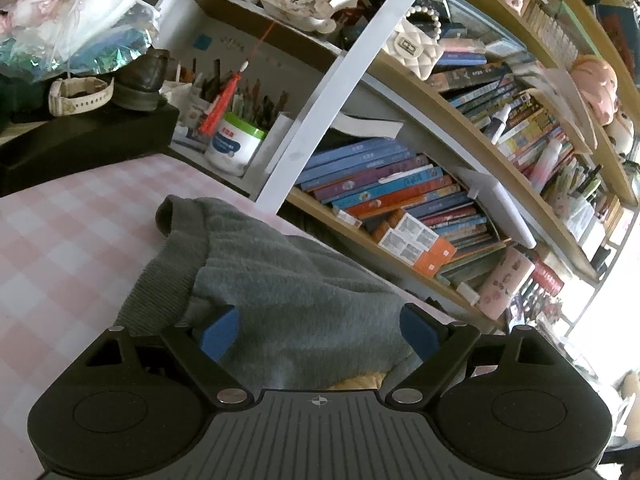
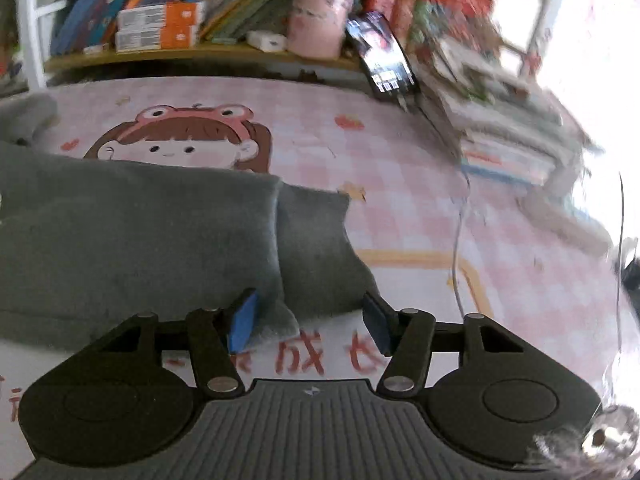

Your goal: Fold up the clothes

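Right now the left hand-held gripper [image 1: 318, 334] is hovering with its blue pads [image 1: 219, 334] spread wide and pinching nothing. A bunched grey sweater [image 1: 280, 272] is lying directly ahead of it and partly beneath it, on the pink checked desk [image 1: 60, 240]. The cloth is running away from the jaws toward a ribbed cuff [image 1: 170, 212] at the far left, so its long axis is leading forward and leftward from this hand. Beyond it, to the front right, a crowded bookshelf [image 1: 440, 208] is standing close.

From the right wrist, the right hand-held gripper [image 2: 310, 322] is standing half spread, jaws apart, gripping nothing. The sweater [image 2: 140, 240] is lying ahead and stretching off to the left of this hand, with its long axis crosswise to the fingers. A folded end panel [image 2: 316, 248] is resting just in front of the gap, and a loose corner [image 2: 276, 326] is lying just beside the left pad [image 2: 244, 322]; whether the two are touching I cannot tell. The desk mat [image 2: 400, 200] is showing bare to the right of the garment.

The right hand appears nearer to a graspable edge, so the coming fold probably depends on it nipping that near corner and carrying it leftward along the garment.
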